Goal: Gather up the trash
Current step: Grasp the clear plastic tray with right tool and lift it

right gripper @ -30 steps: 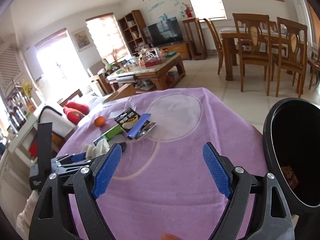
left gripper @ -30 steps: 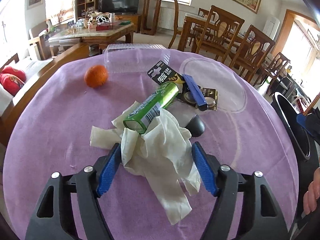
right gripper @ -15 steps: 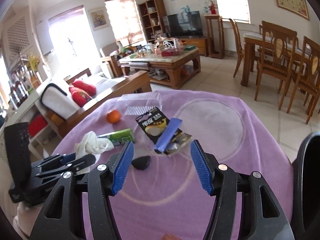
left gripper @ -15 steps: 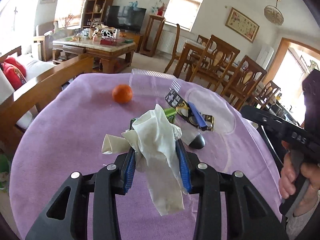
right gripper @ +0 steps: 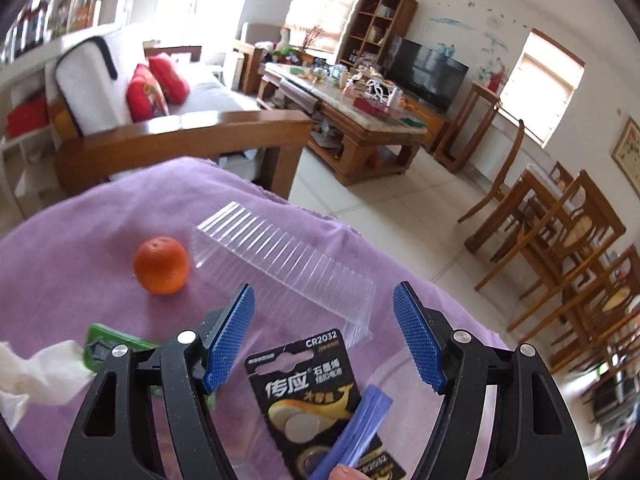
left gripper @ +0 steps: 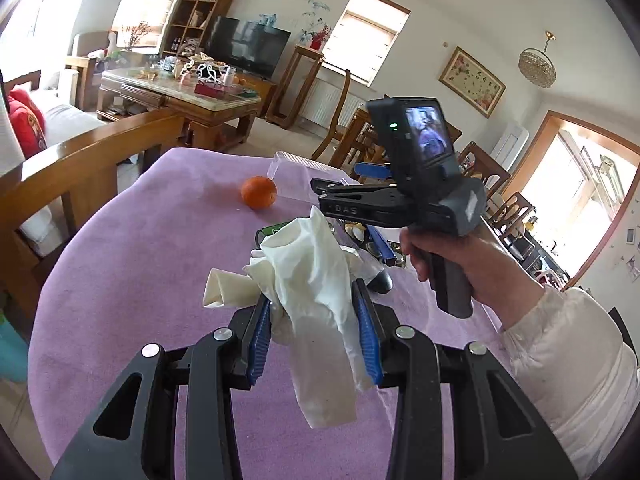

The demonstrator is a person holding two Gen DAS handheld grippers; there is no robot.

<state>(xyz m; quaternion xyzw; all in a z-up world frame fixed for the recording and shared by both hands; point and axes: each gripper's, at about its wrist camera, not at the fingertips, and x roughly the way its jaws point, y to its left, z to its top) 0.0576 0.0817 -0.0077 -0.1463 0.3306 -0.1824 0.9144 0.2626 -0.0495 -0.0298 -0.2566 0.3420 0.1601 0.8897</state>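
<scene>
1. Our left tongs (left gripper: pixel 316 340) are clenched on the crumpled white glove (left gripper: pixel 316 280); it sits between the blue pads, bunched above them, with one loose tail hanging below. It is lifted off the purple-covered desk (left gripper: pixel 140 260).

2. Our right tongs (right gripper: pixel 324 336) are released, pads wide apart and holding nothing. They hover low over the remaining litter.

3. The relation that matters for the right tongs: the CR2032 coin-cell battery card (right gripper: pixel 308 384) lies directly under and slightly behind the gap between the pads, closer to the camera than the tips. Its long axis runs roughly along the tongs' forward direction, tilted a little to the right.

4. A blue strip (right gripper: pixel 356 432) lies across the card's lower right corner, touching it. We judge that a grasp here may take both together.

5. The clear ribbed plastic lid (right gripper: pixel 280 264) lies just ahead of the tips, its long axis running diagonally from upper left to lower right. The orange (right gripper: pixel 161 265) sits just beside its left end.

6. The green tube (right gripper: pixel 108 346) is to the left of the right tongs, partly hidden behind the left pad arm, next to the glove.

7. The right tongs are nearer the card and lid; the left is occupied. No bin shows in either view, so we cannot say which way the glove must travel.
</scene>
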